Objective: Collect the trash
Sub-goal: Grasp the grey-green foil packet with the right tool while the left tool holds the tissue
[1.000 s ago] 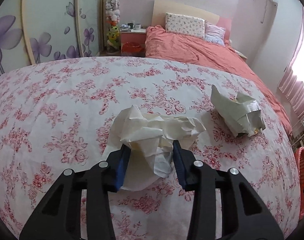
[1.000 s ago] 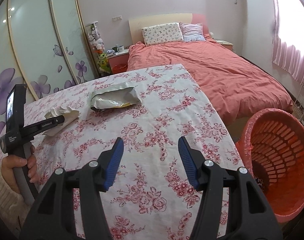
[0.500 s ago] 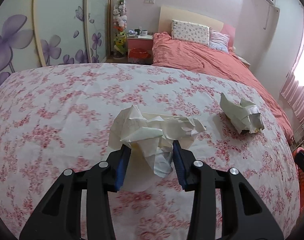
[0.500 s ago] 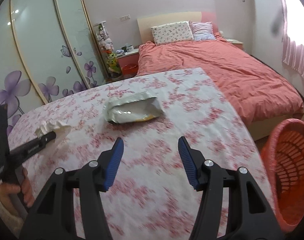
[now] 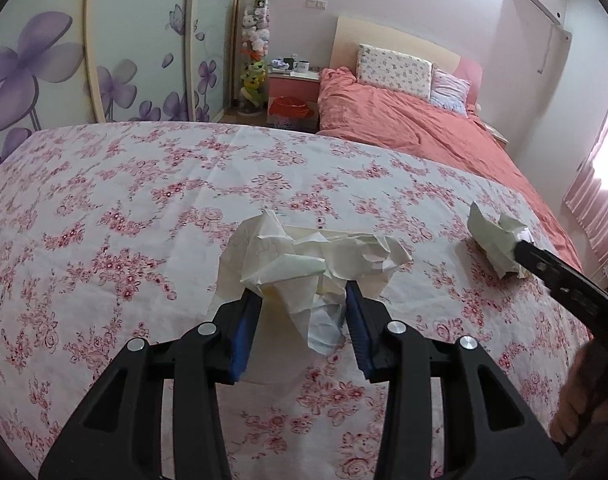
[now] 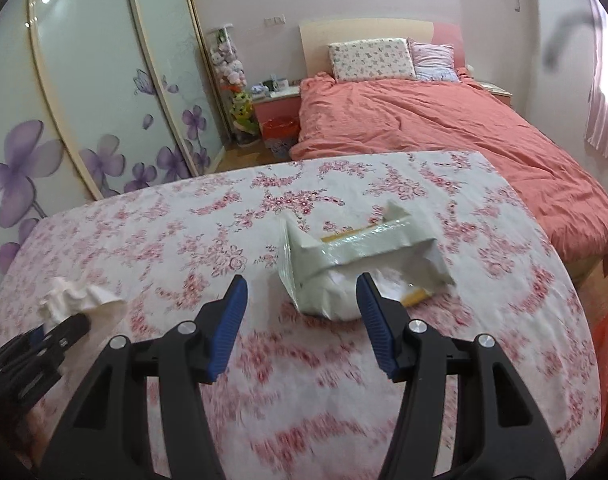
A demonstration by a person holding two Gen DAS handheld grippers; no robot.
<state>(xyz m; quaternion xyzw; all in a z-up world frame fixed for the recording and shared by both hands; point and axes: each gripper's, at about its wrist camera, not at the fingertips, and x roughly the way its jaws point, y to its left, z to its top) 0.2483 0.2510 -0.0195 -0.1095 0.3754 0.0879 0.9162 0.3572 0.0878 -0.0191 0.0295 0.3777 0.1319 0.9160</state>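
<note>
Right tongs (image 6: 302, 316) nearer; wrapper (image 6: 360, 264) apparently lying crosswise.

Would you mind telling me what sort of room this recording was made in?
Most likely a home bedroom: a bed with pillows, a nightstand beside it, and sliding wardrobe doors with purple flowers.

Crumpled white paper (image 5: 316, 264) pinched between jaws, above cloth — creased silvery-white wrapper (image 6: 360, 260) flat, further right.
</note>
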